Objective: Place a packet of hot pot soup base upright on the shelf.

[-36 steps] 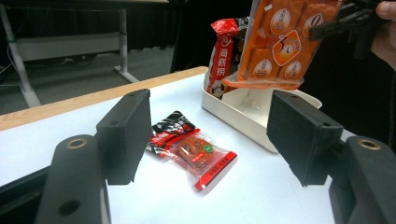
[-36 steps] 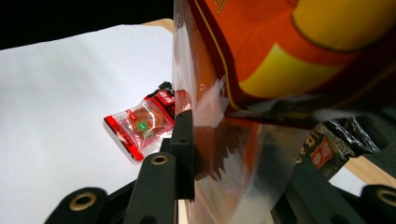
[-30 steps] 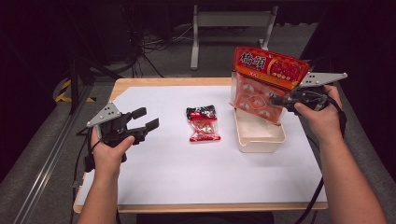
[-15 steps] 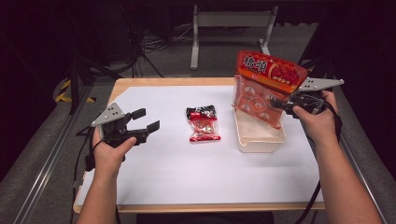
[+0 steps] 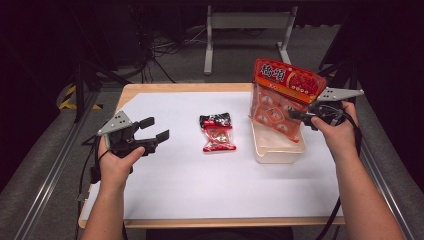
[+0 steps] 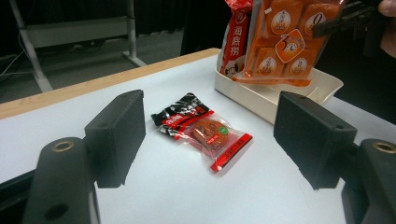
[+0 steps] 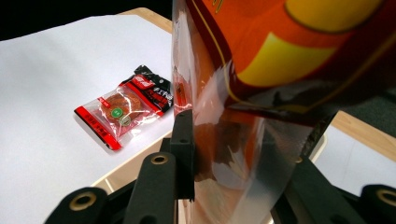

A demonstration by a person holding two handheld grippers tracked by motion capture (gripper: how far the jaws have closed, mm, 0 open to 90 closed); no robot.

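**Big snack bag going down into the tray**

The bag (image 5: 284, 100) is a large orange-red pouch with a clear lower panel showing small wrapped pieces inside. It hangs upright at about 2 o'clock on the table, its bottom edge down inside the white tray (image 5: 276, 154); whether it rests on the tray floor cannot be told. By its look it is light, soft and crinkly: the film buckles where it is pinched, so it will likely sag and swing rather than hold its shape. The plastic is glossy and probably slippery. The flat sealed edge or a side seam seems the safest place to grip, since a pinch over the filled middle could slip or crush the contents.

The right gripper (image 5: 300, 115) is clamped on the bag's right side, with film pressed between the jaws in the right gripper view. The right hand (image 5: 336, 131) comes in from 4 o'clock, forearm angled toward the tray, gripper roughly level and pointing left.

A small red and black packet (image 5: 218, 132) lies flat at the table's centre, near the tray's left side but apart from it.

The left gripper (image 5: 156, 131) hovers at 9 o'clock, pointing right toward the packet. Its jaws have just been opening and now stand released with nothing between them.
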